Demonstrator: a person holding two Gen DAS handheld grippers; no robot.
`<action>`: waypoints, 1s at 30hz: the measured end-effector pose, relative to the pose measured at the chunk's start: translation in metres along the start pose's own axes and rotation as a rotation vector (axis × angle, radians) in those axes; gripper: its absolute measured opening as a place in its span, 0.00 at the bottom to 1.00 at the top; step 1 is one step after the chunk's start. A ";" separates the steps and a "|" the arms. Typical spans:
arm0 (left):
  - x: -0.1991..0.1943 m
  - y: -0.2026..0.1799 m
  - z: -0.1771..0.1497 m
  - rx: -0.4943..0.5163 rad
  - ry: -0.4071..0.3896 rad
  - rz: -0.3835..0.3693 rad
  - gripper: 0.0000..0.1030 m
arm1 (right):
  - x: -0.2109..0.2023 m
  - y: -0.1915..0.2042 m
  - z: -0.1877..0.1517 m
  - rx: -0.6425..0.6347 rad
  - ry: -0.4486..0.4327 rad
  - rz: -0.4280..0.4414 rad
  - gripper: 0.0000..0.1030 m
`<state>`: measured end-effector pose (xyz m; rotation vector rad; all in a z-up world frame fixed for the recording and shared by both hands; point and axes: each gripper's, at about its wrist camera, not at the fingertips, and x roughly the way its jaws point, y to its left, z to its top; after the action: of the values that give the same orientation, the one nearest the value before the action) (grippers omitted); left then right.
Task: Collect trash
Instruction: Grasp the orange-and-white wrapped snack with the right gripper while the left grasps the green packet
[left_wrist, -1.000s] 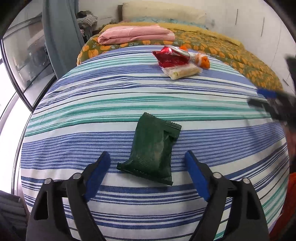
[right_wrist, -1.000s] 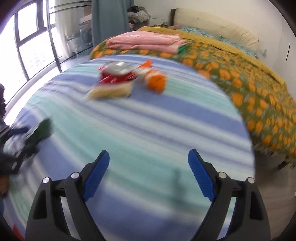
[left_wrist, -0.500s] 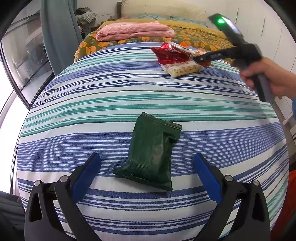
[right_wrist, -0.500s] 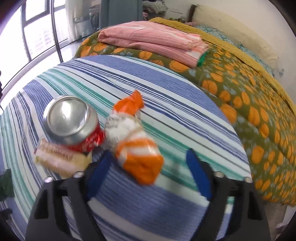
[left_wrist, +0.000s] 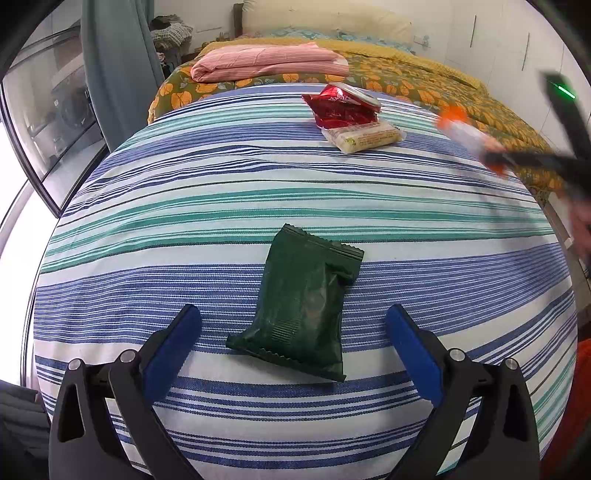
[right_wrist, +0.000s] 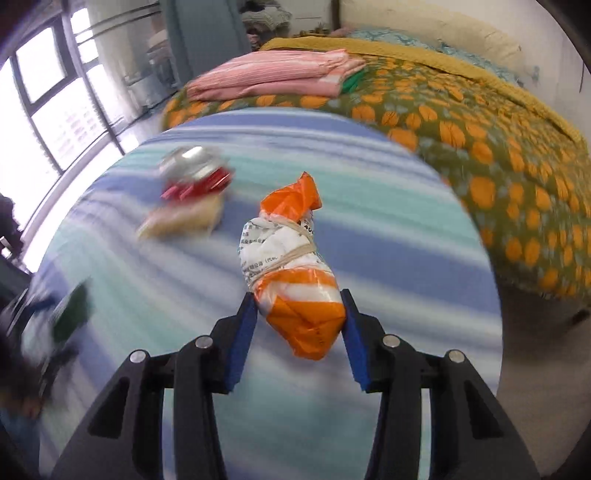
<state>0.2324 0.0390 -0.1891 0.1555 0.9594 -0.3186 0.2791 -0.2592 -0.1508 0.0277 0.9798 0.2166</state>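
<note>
i'm working over a bed in a bedroom, its near part covered by a blue, teal and white striped sheet, with an orange-flowered quilt beyond and a window wall on the left.

nearest to me, my left gripper is spread wide and empty, low over the sheet, with a dark green snack packet lying flat between its fingers but not touched by either pad. my right gripper is clamped on the lower end of an orange and white wrapped bundle bound with rubber bands, and it looks lifted clear of the sheet; the blur behind suggests it is in motion.

further out, a beige wrapped snack bar lies on the sheet touching a crushed red can. beyond those, a folded pink blanket rests on the quilt, with a pillow at the headboard.

i judge the step in hand is carrying the bundle off to wherever trash goes; no bin is in view. next, the left needs to settle lower and pinch the green packet across its width, a thin crinkly thing that may slip.
</note>
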 end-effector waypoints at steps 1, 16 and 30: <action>0.000 0.000 0.000 0.000 0.000 0.000 0.95 | -0.012 0.009 -0.018 -0.006 0.002 0.015 0.43; -0.010 0.009 -0.008 0.003 -0.009 -0.068 0.95 | -0.049 0.047 -0.116 0.043 0.012 0.074 0.71; -0.014 0.001 0.016 0.125 -0.004 -0.064 0.95 | -0.037 0.070 -0.079 -0.129 0.063 0.080 0.78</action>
<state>0.2378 0.0386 -0.1687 0.2385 0.9423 -0.4375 0.1820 -0.2033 -0.1564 -0.0588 1.0261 0.3556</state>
